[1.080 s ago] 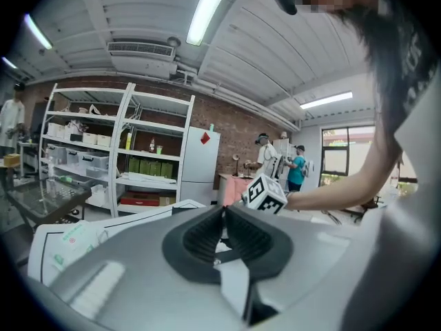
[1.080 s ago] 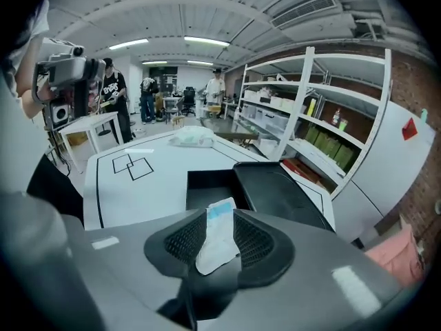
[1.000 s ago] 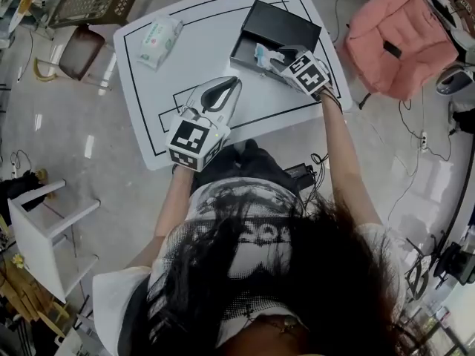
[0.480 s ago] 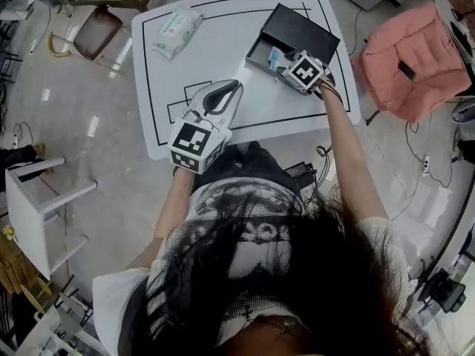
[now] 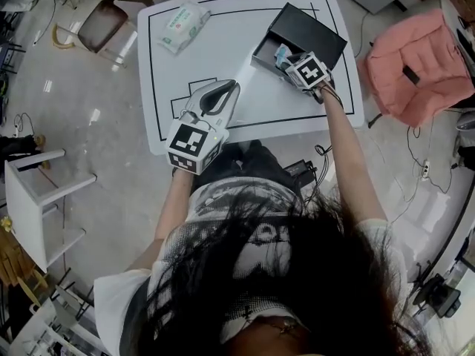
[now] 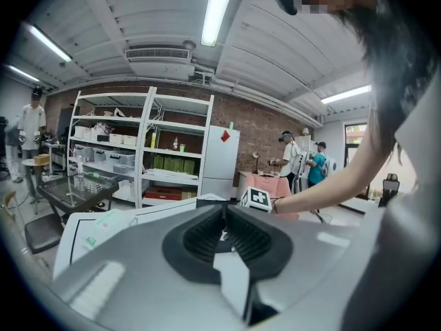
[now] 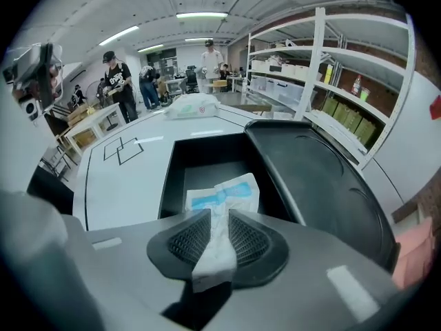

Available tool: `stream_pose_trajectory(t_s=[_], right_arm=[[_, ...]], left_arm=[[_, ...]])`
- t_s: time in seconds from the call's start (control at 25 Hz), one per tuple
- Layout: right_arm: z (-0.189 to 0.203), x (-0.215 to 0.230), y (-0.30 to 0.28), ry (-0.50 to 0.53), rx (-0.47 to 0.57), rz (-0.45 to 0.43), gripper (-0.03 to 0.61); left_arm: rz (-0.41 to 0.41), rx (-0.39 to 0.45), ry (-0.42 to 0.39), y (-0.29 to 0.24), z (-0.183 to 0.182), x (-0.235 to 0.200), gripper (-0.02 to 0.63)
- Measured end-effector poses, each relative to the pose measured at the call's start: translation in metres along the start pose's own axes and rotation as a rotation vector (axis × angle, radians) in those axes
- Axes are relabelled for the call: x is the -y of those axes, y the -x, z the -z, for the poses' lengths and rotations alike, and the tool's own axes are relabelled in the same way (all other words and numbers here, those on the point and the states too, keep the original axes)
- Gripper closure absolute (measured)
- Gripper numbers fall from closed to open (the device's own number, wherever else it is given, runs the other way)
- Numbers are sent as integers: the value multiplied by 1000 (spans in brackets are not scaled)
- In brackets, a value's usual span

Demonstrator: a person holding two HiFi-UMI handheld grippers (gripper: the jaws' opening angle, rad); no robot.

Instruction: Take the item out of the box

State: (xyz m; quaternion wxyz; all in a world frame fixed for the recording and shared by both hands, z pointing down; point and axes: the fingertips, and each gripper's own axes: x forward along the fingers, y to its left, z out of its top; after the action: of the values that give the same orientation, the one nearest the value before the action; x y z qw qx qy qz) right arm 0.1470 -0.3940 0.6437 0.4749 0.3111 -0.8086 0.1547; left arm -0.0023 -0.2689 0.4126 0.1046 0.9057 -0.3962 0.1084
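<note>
An open black box (image 5: 297, 30) stands at the far right of the white table (image 5: 245, 43), its lid (image 7: 317, 178) lying beside it. Inside lies a white and blue packet (image 7: 224, 193). My right gripper (image 7: 220, 216) points steeply down into the box; its jaws have just been closing and now pinch the packet's near end between the pads. From the head view this gripper (image 5: 288, 56) sits at the box's near edge, and the packet (image 5: 281, 51) is partly hidden. My left gripper (image 5: 235, 87) hovers over the table's near middle, shut with nothing in it, pointing nearly level (image 6: 224, 209).
A pack of wet wipes (image 5: 182, 17) lies at the table's far left. Black outlines are drawn on the tabletop. A pink seat (image 5: 419, 58) stands right of the table and a white stool (image 5: 37, 206) on the floor at left. Shelves and several people are in the background.
My right gripper has sunk into the box and its jaws have come together on the packet. My left gripper has drifted a little across the table. The head view has shifted.
</note>
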Motion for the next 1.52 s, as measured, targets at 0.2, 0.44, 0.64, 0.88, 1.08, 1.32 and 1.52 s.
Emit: stream_pose_trajectory(t_s=[0.2, 0.44, 0.64, 0.88, 1.08, 1.32, 1.52], right_arm=[[-1, 0, 5, 23, 18, 47, 538], [-11, 0, 23, -8, 93, 76, 555], [-26, -3, 53, -12, 181, 98, 555], [-48, -12, 100, -41, 334, 138, 555], [-59, -26, 139, -89, 461, 165, 561], [-59, -45, 175, -92, 534, 188, 563], [-52, -64, 196, -107, 576, 176, 563]], left_arm=[[-2, 7, 4, 3, 0, -1, 614], [-1, 12, 6, 6, 2, 0, 614], [-1, 11, 4, 7, 2, 3, 614], [0, 15, -1, 7, 1, 6, 614], [6, 14, -10, 4, -2, 12, 614], [7, 13, -19, 1, -5, 22, 614], [-6, 11, -22, 0, -5, 30, 614]])
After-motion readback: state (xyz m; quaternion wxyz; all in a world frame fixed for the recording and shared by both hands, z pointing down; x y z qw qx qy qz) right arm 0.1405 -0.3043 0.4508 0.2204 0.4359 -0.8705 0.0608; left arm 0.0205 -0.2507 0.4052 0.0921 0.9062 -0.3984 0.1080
